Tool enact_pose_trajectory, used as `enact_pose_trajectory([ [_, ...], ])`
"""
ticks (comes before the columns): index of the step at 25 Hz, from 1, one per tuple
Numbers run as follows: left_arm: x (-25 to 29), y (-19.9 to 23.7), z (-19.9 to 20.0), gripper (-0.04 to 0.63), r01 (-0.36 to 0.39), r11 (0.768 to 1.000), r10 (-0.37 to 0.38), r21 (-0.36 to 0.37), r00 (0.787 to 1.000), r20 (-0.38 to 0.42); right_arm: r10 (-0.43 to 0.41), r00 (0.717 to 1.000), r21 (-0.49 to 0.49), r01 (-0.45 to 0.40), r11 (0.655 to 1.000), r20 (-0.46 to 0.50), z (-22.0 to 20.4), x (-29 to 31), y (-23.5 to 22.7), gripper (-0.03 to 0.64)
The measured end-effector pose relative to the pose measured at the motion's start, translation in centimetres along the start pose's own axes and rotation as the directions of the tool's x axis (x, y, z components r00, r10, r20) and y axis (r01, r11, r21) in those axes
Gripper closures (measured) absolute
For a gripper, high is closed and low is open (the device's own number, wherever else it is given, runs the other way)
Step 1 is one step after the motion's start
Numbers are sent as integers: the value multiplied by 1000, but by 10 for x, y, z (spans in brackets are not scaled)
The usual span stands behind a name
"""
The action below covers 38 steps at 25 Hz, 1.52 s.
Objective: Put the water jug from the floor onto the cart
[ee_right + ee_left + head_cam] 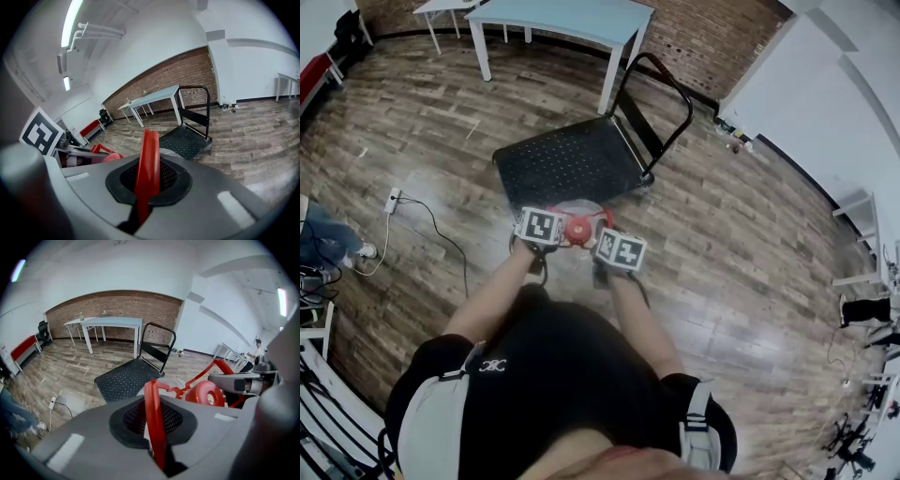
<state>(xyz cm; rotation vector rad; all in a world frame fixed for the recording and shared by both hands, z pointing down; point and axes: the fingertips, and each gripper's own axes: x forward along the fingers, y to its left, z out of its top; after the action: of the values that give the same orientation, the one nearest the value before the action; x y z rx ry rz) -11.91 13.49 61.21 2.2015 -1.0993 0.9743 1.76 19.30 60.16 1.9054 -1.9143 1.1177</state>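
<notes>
The water jug [578,211] hangs between my two grippers, just in front of the person and short of the cart. Its red cap [576,228] and red carrying handle [154,425] show; the clear body is mostly hidden. My left gripper [154,446] is shut on one red handle loop. My right gripper [146,187] is shut on the other red handle loop [147,164]. The black flat cart [572,159] with its upright push bar [661,103] stands on the wood floor just beyond the jug.
A white table [562,23] stands behind the cart against the brick wall. A power strip with a cable [394,199] lies on the floor at the left. A white wall [825,84] runs along the right side, and a red bench [21,348] sits far left.
</notes>
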Motion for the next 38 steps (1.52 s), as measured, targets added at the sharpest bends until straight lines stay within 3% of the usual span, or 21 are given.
enact_pose_trajectory([
  [4,11,-12,14,574,-7,1000,7,25,1000,11,-4,1000,11,4,1000,-8,9,6,-18,601],
  [13,76,-23,36,574,46,999,-46,-1,996,-73,-24,998,43,26,999,-62,31,53,-64,601],
  [16,95,-14,63,572,39,998,-37,41,998,-47,-28,996,63,34,997,-86,39,76,-75,601],
  [32,217,32,167,572,86,996,-85,0,985,-151,-83,981,20,88,996,-178,147,204,-107,601],
  [38,250,55,201,572,82,997,-80,9,988,-132,-98,979,13,102,995,-181,173,244,-111,601],
])
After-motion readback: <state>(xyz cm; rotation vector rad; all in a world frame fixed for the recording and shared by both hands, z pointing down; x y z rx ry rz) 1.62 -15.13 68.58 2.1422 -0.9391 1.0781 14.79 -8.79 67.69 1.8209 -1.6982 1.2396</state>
